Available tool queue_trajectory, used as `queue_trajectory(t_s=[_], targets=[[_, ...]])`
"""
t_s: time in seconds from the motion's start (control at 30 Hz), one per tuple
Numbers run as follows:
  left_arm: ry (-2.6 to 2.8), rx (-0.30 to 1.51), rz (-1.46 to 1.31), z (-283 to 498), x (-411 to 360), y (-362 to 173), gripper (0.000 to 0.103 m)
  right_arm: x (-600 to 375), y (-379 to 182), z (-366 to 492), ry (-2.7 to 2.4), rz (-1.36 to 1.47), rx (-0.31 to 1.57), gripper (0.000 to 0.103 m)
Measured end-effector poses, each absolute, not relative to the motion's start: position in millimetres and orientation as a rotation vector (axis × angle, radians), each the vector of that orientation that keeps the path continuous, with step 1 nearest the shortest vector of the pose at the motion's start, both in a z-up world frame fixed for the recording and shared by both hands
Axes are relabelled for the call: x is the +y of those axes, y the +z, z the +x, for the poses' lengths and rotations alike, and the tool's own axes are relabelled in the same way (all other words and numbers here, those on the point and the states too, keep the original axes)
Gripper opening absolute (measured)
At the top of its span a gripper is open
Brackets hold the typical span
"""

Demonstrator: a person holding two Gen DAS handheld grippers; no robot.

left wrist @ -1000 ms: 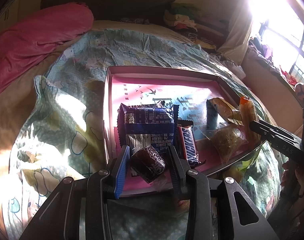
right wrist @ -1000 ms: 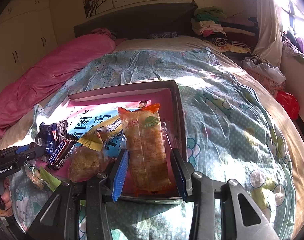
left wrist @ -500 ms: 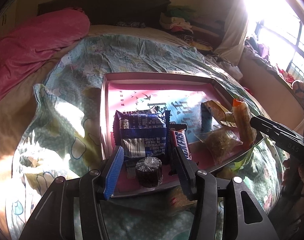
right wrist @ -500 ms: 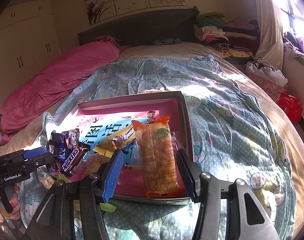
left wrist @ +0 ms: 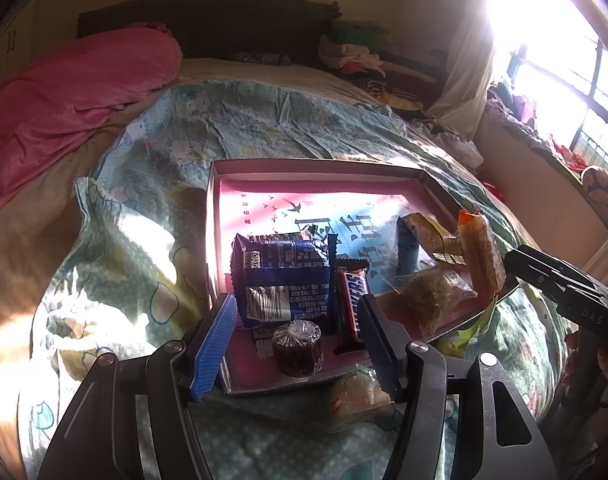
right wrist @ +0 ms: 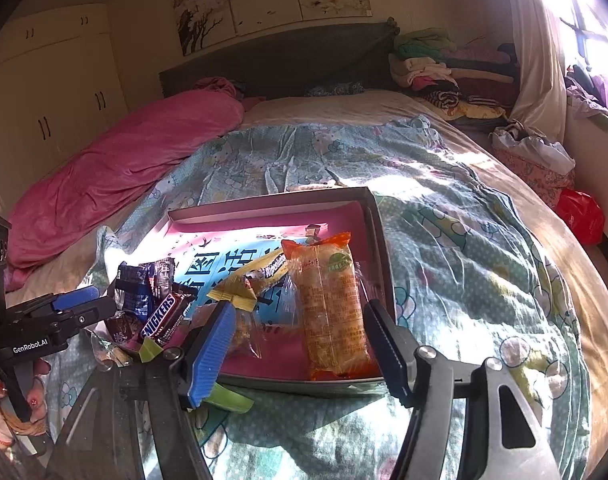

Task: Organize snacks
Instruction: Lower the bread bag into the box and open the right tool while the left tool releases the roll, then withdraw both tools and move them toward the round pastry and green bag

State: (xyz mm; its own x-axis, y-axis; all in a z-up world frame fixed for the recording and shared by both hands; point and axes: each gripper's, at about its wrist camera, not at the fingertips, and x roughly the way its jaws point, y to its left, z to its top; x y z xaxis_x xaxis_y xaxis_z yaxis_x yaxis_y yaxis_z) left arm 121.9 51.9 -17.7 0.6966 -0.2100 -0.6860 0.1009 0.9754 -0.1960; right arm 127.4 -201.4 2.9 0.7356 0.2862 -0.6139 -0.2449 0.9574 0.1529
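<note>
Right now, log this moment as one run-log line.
left hand-held gripper: opening, round dark cake released in pink tray | right hand-held gripper: opening, orange snack pack released in tray

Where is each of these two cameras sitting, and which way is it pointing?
Left wrist: on the left gripper, looking down at the pink tray's left end; its own opening fingers show.
Right wrist: on the right gripper, over the right end; fingers, plus a hand.
Shared: tray, Snickers bar, each other's gripper.

Glossy plastic snack wrappers [right wrist: 328,300], matt cardboard box [right wrist: 380,236], crumpled cloth bedspread [right wrist: 464,248]
</note>
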Motion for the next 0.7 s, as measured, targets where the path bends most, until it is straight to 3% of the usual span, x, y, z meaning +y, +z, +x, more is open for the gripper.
queue_trajectory(t_s=[0.7], targets=[[-0.183, 0.719, -0.169, 89.3, 62.9, 9.4, 0.069, -194.9, 16.3, 104.9, 0.323, 0.085, 0.651, 0.074]])
